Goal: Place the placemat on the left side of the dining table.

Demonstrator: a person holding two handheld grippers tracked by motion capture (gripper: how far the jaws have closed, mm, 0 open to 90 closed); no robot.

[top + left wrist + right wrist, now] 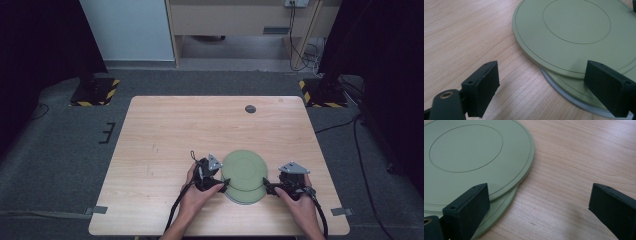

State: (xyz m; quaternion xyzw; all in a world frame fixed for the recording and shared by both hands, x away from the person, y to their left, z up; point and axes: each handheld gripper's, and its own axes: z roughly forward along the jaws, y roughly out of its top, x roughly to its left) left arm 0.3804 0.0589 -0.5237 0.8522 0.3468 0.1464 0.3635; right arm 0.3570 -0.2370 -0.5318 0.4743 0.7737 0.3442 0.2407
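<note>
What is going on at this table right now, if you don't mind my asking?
A person holds a gripper in each hand on either side of two stacked green plates on a wooden table. The left gripper and right gripper both have open jaws at the plates' edges. The top plate sits slightly offset on the lower one.

No readable text anywhere — no labels, brands, numbers.

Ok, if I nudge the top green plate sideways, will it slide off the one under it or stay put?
Probably slides: the top green plate looks smooth, flat and stiff, resting offset on the lower plate. It seems thin, likely light. Its low rim gives the open fingers little edge to catch.
</note>
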